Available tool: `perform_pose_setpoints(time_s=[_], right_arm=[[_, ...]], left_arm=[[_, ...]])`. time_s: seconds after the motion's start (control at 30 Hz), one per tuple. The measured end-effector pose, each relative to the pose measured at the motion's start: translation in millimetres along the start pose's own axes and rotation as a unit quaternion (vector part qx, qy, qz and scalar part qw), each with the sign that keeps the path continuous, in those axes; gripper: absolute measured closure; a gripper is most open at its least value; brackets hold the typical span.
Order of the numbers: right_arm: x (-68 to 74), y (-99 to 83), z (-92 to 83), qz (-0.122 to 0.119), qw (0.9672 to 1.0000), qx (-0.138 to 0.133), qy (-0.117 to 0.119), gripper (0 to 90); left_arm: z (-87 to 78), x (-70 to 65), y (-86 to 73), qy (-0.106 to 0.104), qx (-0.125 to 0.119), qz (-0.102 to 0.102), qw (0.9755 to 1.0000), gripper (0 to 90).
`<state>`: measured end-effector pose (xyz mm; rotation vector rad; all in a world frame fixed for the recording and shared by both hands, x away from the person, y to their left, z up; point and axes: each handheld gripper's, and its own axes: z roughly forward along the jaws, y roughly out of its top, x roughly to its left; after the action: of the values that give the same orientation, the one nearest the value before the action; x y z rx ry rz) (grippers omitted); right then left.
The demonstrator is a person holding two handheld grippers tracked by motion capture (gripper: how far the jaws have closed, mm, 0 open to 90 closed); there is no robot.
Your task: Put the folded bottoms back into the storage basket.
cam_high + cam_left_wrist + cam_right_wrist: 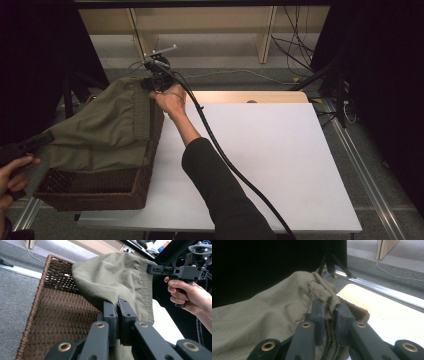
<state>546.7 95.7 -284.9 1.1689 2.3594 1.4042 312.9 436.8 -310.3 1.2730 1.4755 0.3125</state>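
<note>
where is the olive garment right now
In the high view the olive garment hangs at the table's left over the brown wicker basket, stretched between the left claw and right claw.

The olive-green cloth garment (100, 130) looks like soft, matt woven fabric, with a ribbed, gathered elastic band (146, 287) at 2 o'clock in the left gripper view. The dark brown wicker basket (95, 192) is rough, open-weave cane. The white tabletop (270, 165) is smooth and matt. The left gripper (117, 312) and right gripper (329, 315) are matt black plastic with shiny brass-coloured rivets (100, 325)
</note>
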Motion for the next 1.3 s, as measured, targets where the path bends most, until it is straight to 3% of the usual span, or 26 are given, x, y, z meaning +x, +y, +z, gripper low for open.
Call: perform_pose_setpoints(time_s=[0.67,1.3], right_arm=[[11.8,-3.2,12.6,0.004,1.0,-0.001,0.008,80.1],[19.4,-10.7,24.2,0.001,0.9999,0.006,0.008,80.0]], left_arm=[[-11.1,14.3,1.3,0.005,-0.005,-0.012,0.9999,85.5],[-12.6,16.4,1.0,0.015,0.007,-0.009,0.9998,85.3]])
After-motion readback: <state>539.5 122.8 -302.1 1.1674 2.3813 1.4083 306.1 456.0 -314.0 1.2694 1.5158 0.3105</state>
